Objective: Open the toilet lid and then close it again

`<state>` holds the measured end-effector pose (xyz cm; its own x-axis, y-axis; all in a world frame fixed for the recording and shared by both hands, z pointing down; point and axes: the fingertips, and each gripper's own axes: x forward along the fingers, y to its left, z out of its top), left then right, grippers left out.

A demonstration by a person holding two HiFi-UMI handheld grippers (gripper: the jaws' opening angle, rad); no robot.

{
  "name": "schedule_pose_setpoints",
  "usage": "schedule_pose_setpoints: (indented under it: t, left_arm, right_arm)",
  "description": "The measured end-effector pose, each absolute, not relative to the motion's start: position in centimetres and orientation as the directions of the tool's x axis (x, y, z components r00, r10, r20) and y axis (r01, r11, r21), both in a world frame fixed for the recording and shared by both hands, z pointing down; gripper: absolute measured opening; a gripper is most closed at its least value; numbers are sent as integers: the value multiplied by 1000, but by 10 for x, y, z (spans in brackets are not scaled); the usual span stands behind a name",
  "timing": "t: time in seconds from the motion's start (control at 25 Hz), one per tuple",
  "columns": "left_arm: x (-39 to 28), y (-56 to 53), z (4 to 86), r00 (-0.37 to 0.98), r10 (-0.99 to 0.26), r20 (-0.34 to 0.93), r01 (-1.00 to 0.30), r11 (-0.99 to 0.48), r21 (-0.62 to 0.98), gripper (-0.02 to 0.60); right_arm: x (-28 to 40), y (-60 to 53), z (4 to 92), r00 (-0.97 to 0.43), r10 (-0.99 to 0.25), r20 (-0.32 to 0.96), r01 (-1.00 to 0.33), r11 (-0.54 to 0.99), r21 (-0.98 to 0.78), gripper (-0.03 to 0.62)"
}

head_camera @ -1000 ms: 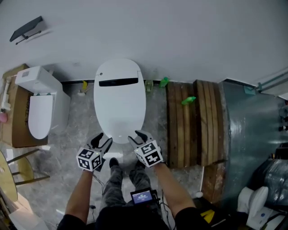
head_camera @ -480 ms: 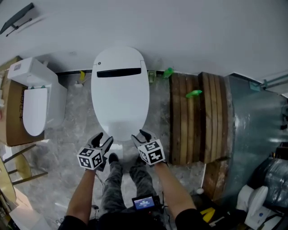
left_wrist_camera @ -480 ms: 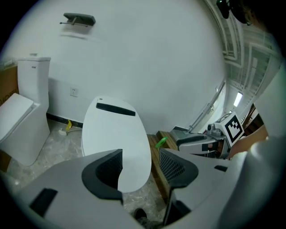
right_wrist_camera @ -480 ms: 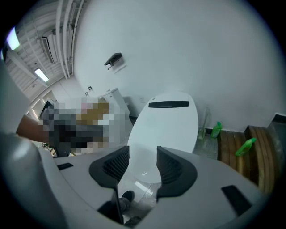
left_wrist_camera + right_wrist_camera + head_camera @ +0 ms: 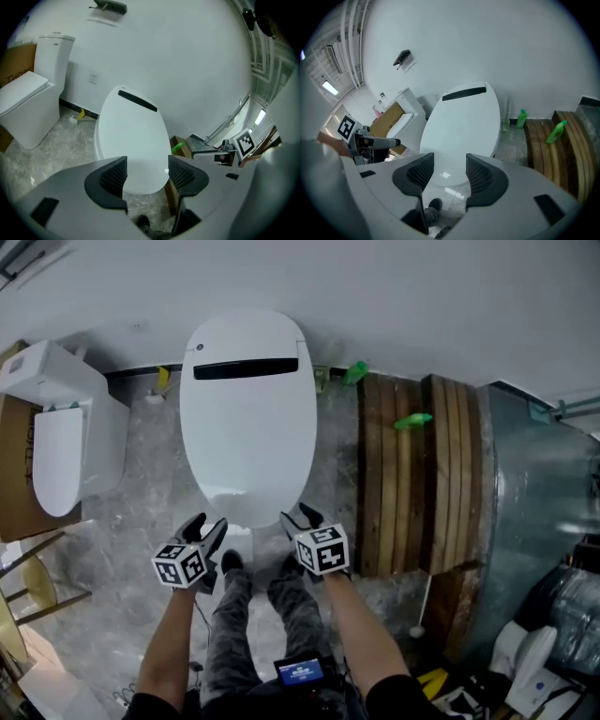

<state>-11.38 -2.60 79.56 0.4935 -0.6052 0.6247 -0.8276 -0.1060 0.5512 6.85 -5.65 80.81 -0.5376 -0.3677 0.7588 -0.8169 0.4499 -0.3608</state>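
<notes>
Although the person stands right in front of it, the toilet lid (image 5: 248,399) lies flat and shut over the bowl by the wall. By the look of things no part of the task is done, and both raising the lid and lowering it again are left. At the far left, a second toilet (image 5: 58,442) beside a cardboard box (image 5: 14,474) plays no part. The left gripper (image 5: 206,526) hovers just off the lid's front left edge without touching it. Its jaws have just been opening and stand apart, with nothing between them except the lid's front rim seen beyond. The right gripper (image 5: 300,517) hangs likewise just off the front right edge, its jaws also just opened wider, empty and clear of the lid. Further right lie wooden planks (image 5: 412,474) with a green bottle (image 5: 412,420) on them, well apart from the work. The likely first step is to catch the front rim, which neither gripper has yet reached.
</notes>
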Motion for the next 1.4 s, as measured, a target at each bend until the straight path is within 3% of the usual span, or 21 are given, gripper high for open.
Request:
schedule_pose_setpoints:
  t: [0.72,1.4]
  left_arm:
    - [-126,-43,886,486,-594,641,-789,16,614,276]
    - [-136,-49,923,480,-601,639,-754,89,650,291]
  right_arm:
    - [92,-74,900,-516,-367,774,-856,260,-447,222]
    - [91,-86,938,-587,-375,718,-797,113,-593,239]
